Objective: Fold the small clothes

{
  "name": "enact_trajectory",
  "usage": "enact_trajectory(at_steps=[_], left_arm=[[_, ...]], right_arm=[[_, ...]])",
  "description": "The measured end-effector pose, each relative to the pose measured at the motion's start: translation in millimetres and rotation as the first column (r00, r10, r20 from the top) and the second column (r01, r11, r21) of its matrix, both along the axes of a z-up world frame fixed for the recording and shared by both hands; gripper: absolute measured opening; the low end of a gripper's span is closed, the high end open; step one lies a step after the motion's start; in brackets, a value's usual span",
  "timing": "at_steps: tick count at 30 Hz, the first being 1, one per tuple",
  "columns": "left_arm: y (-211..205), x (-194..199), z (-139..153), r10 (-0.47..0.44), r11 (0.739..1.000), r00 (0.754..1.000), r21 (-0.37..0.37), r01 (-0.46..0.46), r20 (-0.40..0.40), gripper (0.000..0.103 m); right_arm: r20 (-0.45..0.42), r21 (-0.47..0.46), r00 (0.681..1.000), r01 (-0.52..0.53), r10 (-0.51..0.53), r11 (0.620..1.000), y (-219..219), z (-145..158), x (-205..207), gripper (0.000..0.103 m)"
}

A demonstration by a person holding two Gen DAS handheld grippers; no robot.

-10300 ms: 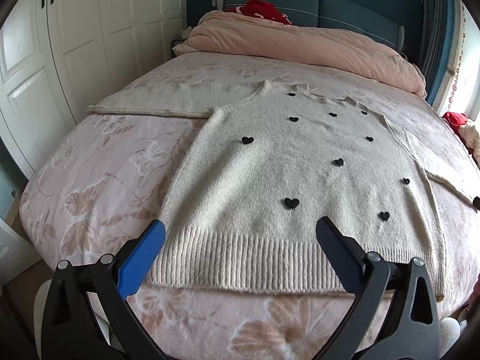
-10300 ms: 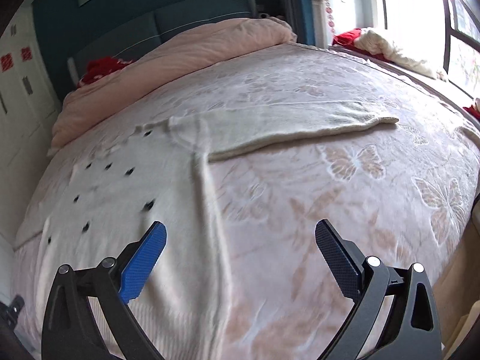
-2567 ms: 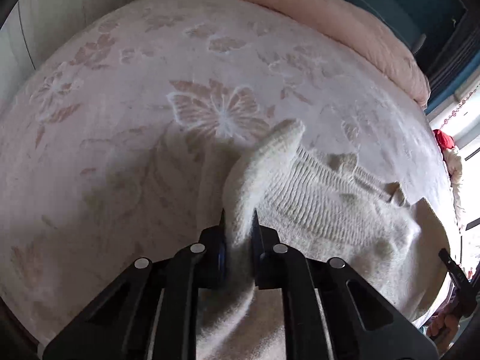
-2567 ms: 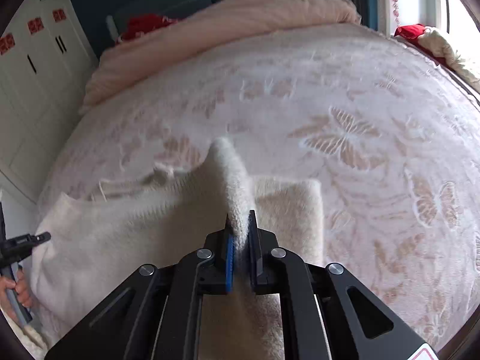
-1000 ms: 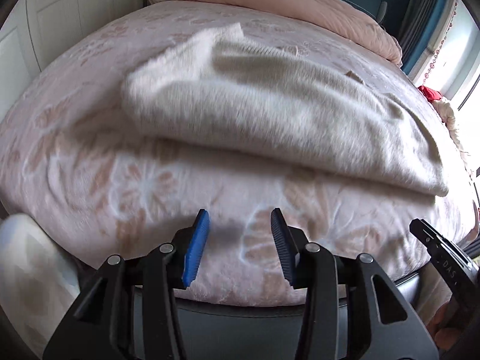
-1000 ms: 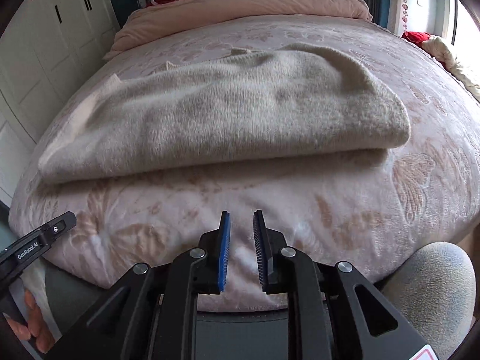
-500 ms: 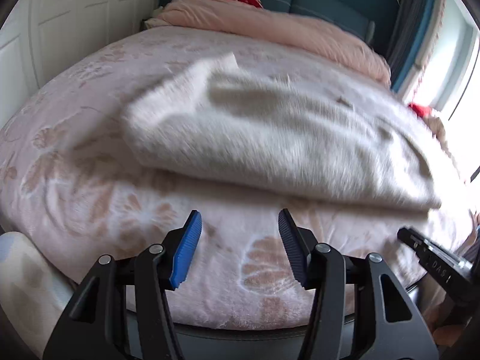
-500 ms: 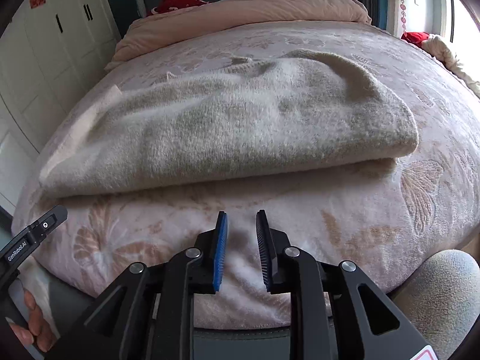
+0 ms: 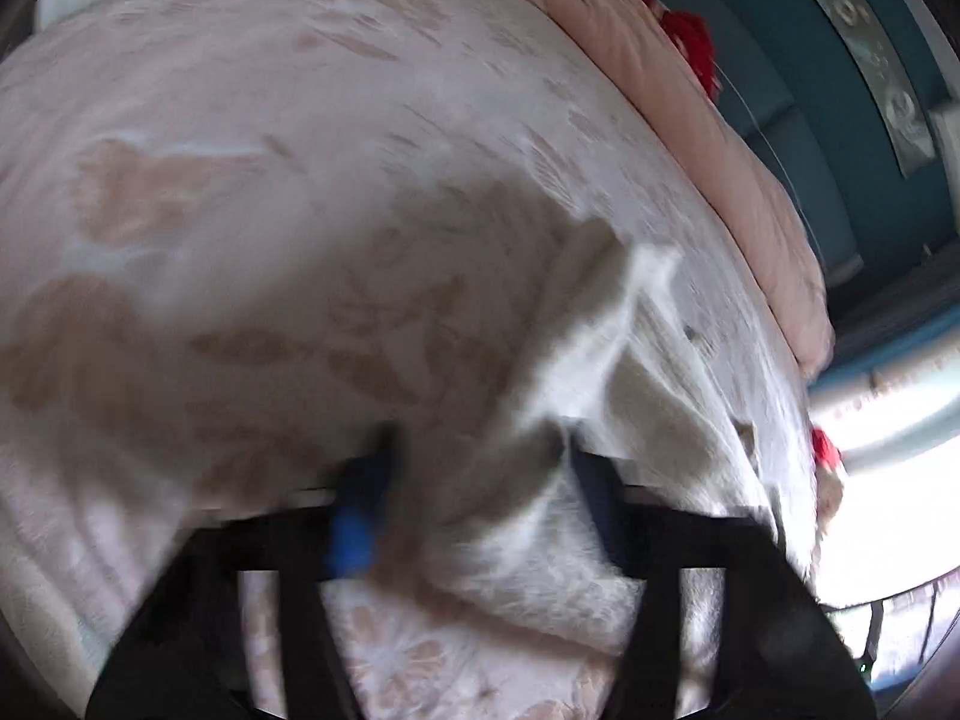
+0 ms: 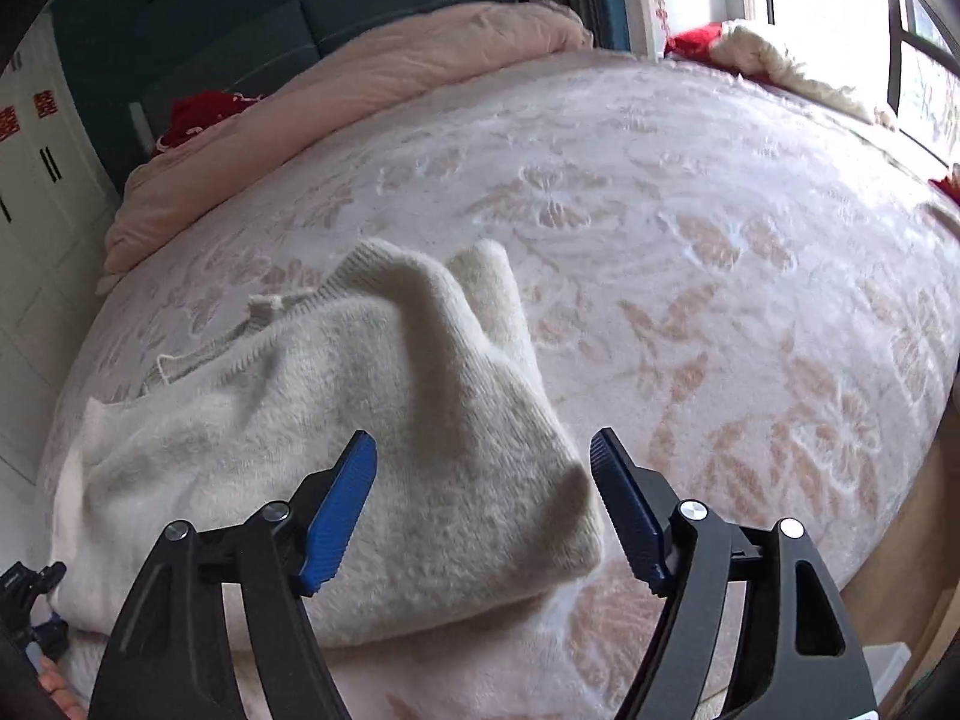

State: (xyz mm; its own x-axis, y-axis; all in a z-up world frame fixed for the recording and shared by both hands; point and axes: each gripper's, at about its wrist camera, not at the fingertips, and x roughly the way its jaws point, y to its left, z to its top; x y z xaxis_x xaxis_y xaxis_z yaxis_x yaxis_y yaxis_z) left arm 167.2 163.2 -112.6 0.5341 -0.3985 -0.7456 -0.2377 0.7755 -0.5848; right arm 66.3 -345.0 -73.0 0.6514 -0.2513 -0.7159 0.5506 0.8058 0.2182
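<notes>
A cream knit sweater [image 10: 336, 456] lies folded in a long bundle near the front edge of the bed. My right gripper [image 10: 483, 468] is open and hovers over the bundle's right end, with the jaws on either side of it. In the blurred left wrist view the sweater's left end [image 9: 576, 372] lies between the open jaws of my left gripper [image 9: 480, 480]. I cannot tell if any finger touches the cloth.
The bed has a pink floral cover [image 10: 720, 252]. A pink duvet [image 10: 372, 78] and a red item [image 10: 198, 111] lie at the blue headboard. White wardrobe doors [image 10: 36, 180] stand at the left. The other gripper's tip [image 10: 27, 588] shows at the lower left.
Both grippers have opened wider and moved up from the bed's front edge over the two ends of the folded sweater. The left view has swung and is blurred.
</notes>
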Motion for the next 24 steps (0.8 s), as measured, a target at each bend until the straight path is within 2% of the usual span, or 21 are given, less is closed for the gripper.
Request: enact_trajectory(at_steps=[1, 2, 4, 6, 8, 10, 13, 16, 20, 21, 24], left_arm=[[-2.6, 2.5, 0.6, -0.006, 1.000, 1.000, -0.005, 0.006, -0.013, 0.020], [-4.6, 2.4, 4.1, 0.005, 1.000, 1.000, 0.009, -0.005, -0.006, 0.015], [-11.4, 2.1, 16.1, -0.001, 0.999, 1.000, 0.040, 0.000, 0.020, 0.011], [-17.7, 0.0, 34.5, 0.001, 0.999, 0.998, 0.035, -0.003, 0.061, 0.010], [-24.4, -3.0, 52.5, -0.007, 1.000, 0.995, 0.029, 0.005, 0.098, 0.010], [-34.5, -3.8, 74.2, -0.037, 0.999, 0.989, 0.044, 0.031, 0.141, 0.010], [-51.7, -5.0, 105.1, -0.097, 0.994, 0.977, 0.060, 0.087, 0.191, 0.010], [-72.5, -5.4, 127.1, -0.160, 0.986, 0.960, 0.086, 0.143, 0.228, 0.010], [-117.6, -7.7, 149.2, -0.261, 0.965, 0.928, 0.113, 0.238, 0.268, 0.010], [-129.6, -8.6, 152.9, -0.284, 0.958, 0.918, 0.123, 0.260, 0.275, 0.010], [-185.4, -12.5, 168.8, -0.400, 0.915, 0.865, 0.185, 0.359, 0.301, 0.010]], right_arm=[[0.032, -0.018, 0.999, -0.032, 0.033, 0.999, 8.6, 9.1, 3.0, 0.073], [0.051, -0.024, 0.994, -0.097, 0.099, 0.995, 21.3, 17.2, 11.9, 0.066], [0.022, -0.026, 0.968, -0.249, 0.250, 0.968, 49.9, 25.0, 42.0, 0.050], [-0.028, -0.019, 0.918, -0.396, 0.396, 0.918, 86.5, 23.3, 76.5, 0.021], [-0.044, 0.010, 0.875, -0.483, 0.483, 0.876, 116.7, 13.9, 108.0, 0.003], [-0.093, 0.037, 0.845, -0.526, 0.527, 0.850, 138.1, -2.1, 141.3, 0.003], [-0.203, 0.091, 0.807, -0.549, 0.555, 0.831, 155.8, -39.7, 179.0, 0.003], [-0.183, 0.048, 0.813, -0.555, 0.553, 0.831, 158.5, -47.5, 177.6, 0.002], [-0.117, 0.094, 0.813, -0.562, 0.570, 0.822, 145.6, -39.2, 167.0, 0.002], [-0.084, 0.119, 0.824, -0.549, 0.560, 0.827, 135.3, -31.3, 161.3, 0.002], [0.000, 0.131, 0.872, -0.486, 0.490, 0.864, 92.2, -0.2, 130.7, 0.002]])
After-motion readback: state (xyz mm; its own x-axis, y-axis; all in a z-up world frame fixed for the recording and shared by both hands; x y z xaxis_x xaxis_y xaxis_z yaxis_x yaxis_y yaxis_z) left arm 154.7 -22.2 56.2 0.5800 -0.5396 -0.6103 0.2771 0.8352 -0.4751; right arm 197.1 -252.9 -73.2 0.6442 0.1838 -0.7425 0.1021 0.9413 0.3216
